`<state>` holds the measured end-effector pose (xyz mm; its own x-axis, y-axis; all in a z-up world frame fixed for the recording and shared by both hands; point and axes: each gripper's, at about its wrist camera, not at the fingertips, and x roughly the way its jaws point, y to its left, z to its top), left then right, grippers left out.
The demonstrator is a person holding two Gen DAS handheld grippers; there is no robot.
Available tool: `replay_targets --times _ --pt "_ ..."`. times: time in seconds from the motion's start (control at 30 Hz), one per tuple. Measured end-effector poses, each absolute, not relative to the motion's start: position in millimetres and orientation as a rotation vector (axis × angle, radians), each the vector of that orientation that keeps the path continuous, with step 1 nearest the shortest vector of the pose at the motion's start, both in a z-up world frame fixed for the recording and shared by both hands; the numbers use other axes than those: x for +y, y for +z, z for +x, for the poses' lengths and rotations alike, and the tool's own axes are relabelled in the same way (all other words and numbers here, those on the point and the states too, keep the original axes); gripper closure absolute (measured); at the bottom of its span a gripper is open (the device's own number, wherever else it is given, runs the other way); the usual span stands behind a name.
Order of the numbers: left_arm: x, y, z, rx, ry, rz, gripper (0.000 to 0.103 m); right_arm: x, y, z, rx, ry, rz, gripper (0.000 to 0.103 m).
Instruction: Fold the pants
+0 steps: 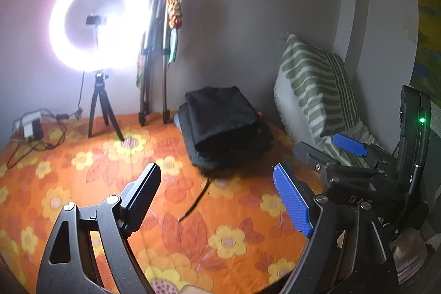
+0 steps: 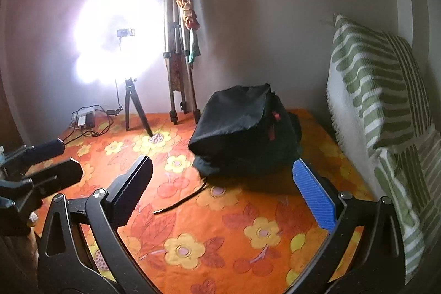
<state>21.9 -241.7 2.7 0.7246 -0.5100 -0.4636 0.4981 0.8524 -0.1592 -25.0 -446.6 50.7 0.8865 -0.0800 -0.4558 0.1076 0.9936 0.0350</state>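
Folded black pants (image 2: 242, 128) on the flowered orange bedspread (image 2: 220, 225)

Matte, soft bundle at 12 o'clock; drawstring trailing. Left gripper (image 1: 220, 200) and right gripper (image 2: 226, 194) both gape, ribbed pads empty.

The black fabric pants (image 1: 224, 126) (image 2: 245, 128) lie folded into a thick, compact bundle on the orange flowered bedcover (image 1: 193, 211), toward its far side. The top layer bulges up. One thin black drawstring (image 2: 182, 201) trails out from the near edge, flat on the cover.
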Motion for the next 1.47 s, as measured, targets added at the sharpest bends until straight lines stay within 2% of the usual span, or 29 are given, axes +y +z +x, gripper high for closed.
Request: replay_targets --times 0.43,1.47 --pt "-233 -14 10 0.527 -0.52 0.013 0.019 -444 28 -19 0.51 -0.103 0.059 0.0" --pt "-221 -24 15 0.572 -0.5 0.005 0.019 -435 16 -11 0.545 -0.098 0.023 0.0"
